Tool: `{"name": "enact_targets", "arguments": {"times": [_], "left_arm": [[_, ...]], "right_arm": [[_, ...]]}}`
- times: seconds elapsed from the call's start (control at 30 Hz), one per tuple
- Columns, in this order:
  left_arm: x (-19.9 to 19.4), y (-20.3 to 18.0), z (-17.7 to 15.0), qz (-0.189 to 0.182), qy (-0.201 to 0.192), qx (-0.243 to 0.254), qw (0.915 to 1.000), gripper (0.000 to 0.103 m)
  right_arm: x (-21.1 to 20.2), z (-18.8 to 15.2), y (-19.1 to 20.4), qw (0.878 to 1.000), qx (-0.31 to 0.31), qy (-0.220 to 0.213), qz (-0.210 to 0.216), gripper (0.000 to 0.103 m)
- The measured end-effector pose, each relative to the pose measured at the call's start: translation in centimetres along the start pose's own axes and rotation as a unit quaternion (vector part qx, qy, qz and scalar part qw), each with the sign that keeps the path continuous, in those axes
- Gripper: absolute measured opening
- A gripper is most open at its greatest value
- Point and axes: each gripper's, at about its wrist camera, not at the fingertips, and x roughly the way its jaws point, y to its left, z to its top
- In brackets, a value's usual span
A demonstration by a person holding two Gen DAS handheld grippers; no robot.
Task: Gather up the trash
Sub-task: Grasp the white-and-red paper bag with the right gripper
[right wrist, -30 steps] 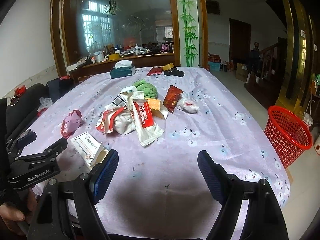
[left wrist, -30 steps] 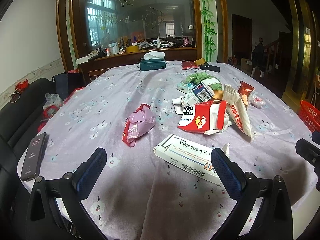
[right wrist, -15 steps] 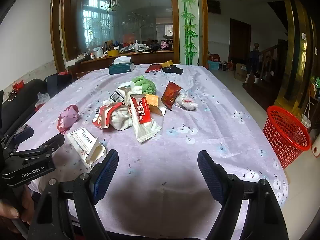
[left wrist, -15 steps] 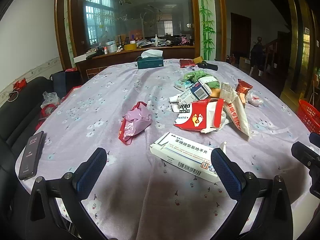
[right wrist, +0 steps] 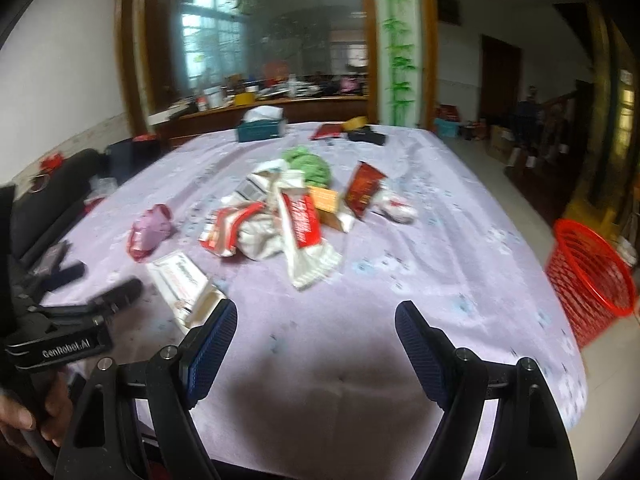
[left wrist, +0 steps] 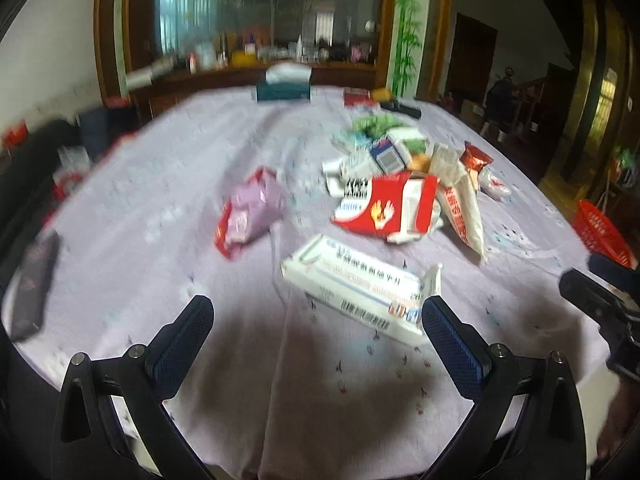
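Trash lies scattered on a table with a purple flowered cloth [left wrist: 168, 184]. A white medicine box [left wrist: 356, 288] lies just beyond my left gripper [left wrist: 316, 316], which is open and empty. Farther off sit a pink and red bag [left wrist: 250, 212] and a red and white packet [left wrist: 388, 208] among a heap of wrappers. In the right wrist view the same box [right wrist: 182, 282] lies left of my right gripper [right wrist: 316, 322], open with nothing between its fingers. The heap of wrappers [right wrist: 296, 216] is ahead of it. A red mesh basket [right wrist: 588, 276] stands on the floor to the right.
A dark phone [left wrist: 34, 280] lies near the table's left edge. A teal tissue box [left wrist: 284, 88] and a black object [left wrist: 400, 109] sit at the far end. A hand [right wrist: 24, 412] holds the left gripper's black body [right wrist: 60, 336]. A dark sofa [right wrist: 52, 192] is left of the table.
Both views have tilted slightly and are blurred now. The white box sits a little higher between the left fingers. Nothing on the table has moved; both grippers stay open.
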Motion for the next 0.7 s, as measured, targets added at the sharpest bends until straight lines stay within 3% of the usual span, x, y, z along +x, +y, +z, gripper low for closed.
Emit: {"name": "enact_targets", "arguments": {"times": [0.2, 0.33, 0.4, 0.47, 0.63, 0.7], "left_arm": [[1.0, 2.1, 0.2, -0.035, 0.037, -0.048, 0.9975, 0.101], [2.3, 1.4, 0.1, -0.053, 0.066, -0.049, 0.9952, 0.077], [3.1, 1.3, 0.1, -0.063, 0.08, -0.055, 0.9933, 0.073], [3.7, 1.1, 0.2, -0.071, 0.087, -0.054, 0.9921, 0.062], [4.5, 0.7, 0.7, -0.078, 0.09, -0.049, 0.9917, 0.061], [4.9, 0.6, 1.1, -0.078, 0.091, -0.048, 0.9917, 0.061]], "right_arm": [[3.0, 3.2, -0.2, 0.998, -0.036, 0.028, 0.05, 0.084], [5.5, 4.4, 1.2, 0.995, -0.077, 0.041, 0.054, 0.072], [7.1, 4.7, 1.4, 0.994, -0.076, 0.055, 0.059, 0.069], [8.5, 5.0, 1.5, 0.993, -0.077, 0.065, 0.056, 0.06], [11.2, 6.2, 1.6, 0.992, -0.081, 0.081, 0.05, 0.052], [12.0, 6.5, 1.7, 0.992, -0.083, 0.086, 0.052, 0.043]]}}
